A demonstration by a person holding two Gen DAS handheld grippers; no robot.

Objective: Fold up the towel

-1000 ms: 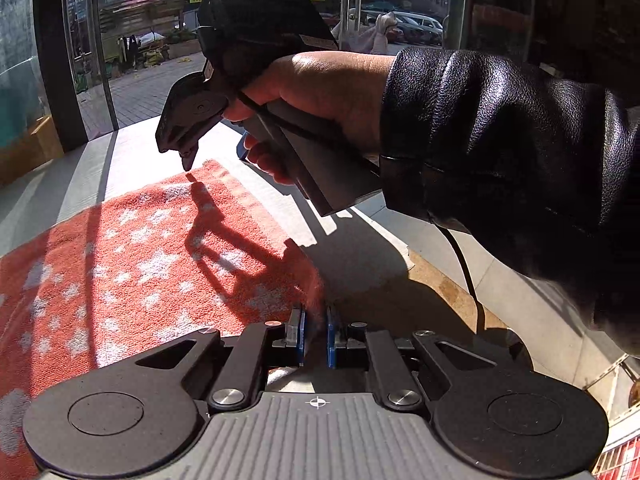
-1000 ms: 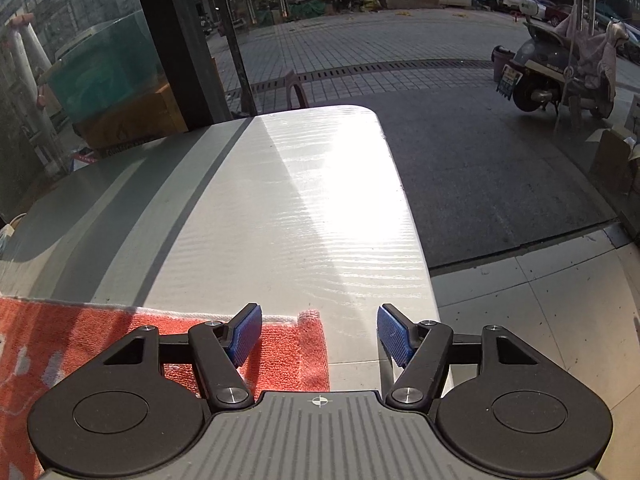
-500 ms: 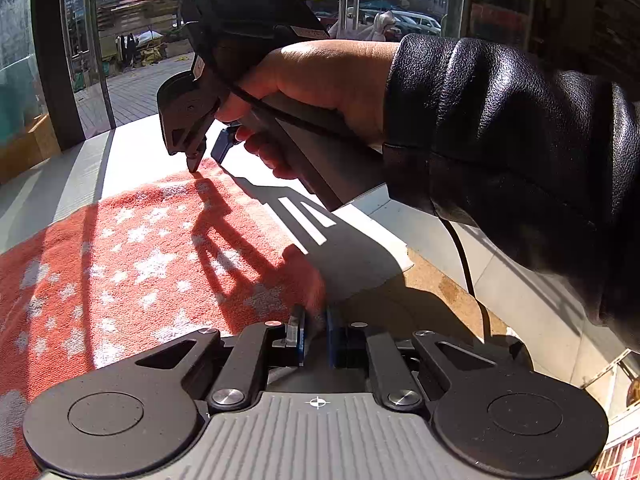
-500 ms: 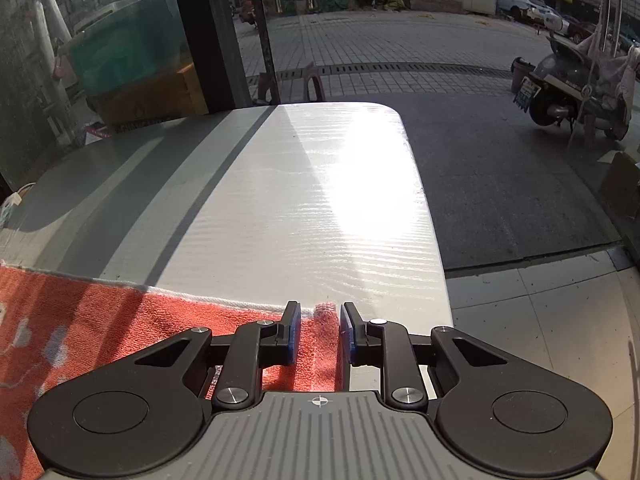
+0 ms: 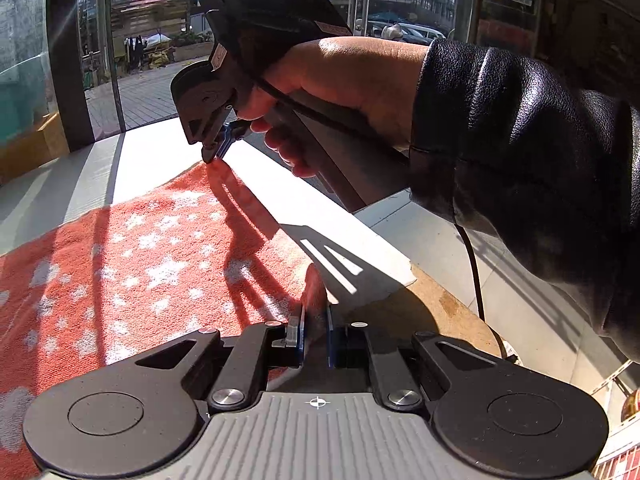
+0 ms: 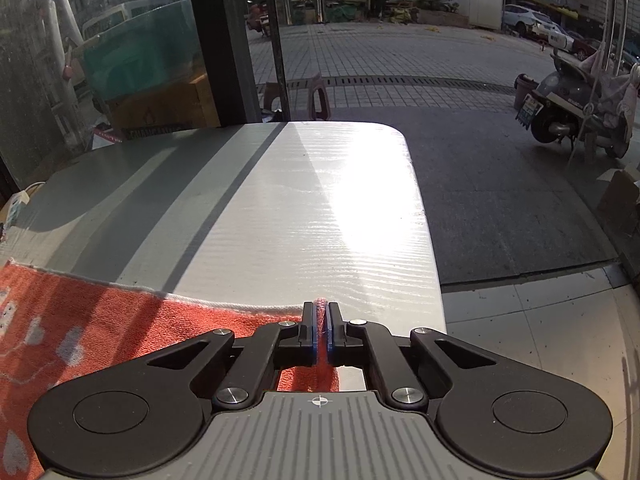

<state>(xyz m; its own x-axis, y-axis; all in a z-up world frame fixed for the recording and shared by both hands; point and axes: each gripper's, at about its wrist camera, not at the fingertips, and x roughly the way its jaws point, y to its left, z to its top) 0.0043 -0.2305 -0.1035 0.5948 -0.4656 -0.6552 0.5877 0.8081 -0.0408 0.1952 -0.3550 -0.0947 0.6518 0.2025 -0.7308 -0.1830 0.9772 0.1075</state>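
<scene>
On the white table (image 6: 280, 216), the towel (image 5: 160, 264) lies spread flat, orange with pale stars, and you have a corner of it in each gripper. Your left gripper (image 5: 315, 336) is pressed together on the near corner, with a ridge of cloth rising between its blue pads (image 5: 301, 334). Your right gripper (image 6: 320, 334) is likewise pinching the far corner along the same short edge; in its own view a thin line of orange fabric shows between the closed jaws, and from the left wrist you can see its tip (image 5: 218, 146) meeting the towel where the corner peaks upward. Your right hand (image 5: 332, 88) angles the tool down so only the fingertips reach the cloth.

Holding both corners of one edge is, by my reading, the set-up for the first fold: with the two ends controlled, the edge should travel straight and stay taut. The fold itself is not yet made; most of the towel rests on the table. When you lift, keep the grippers level and evenly spaced, since slack between them could let the edge sag and land crooked.
</scene>
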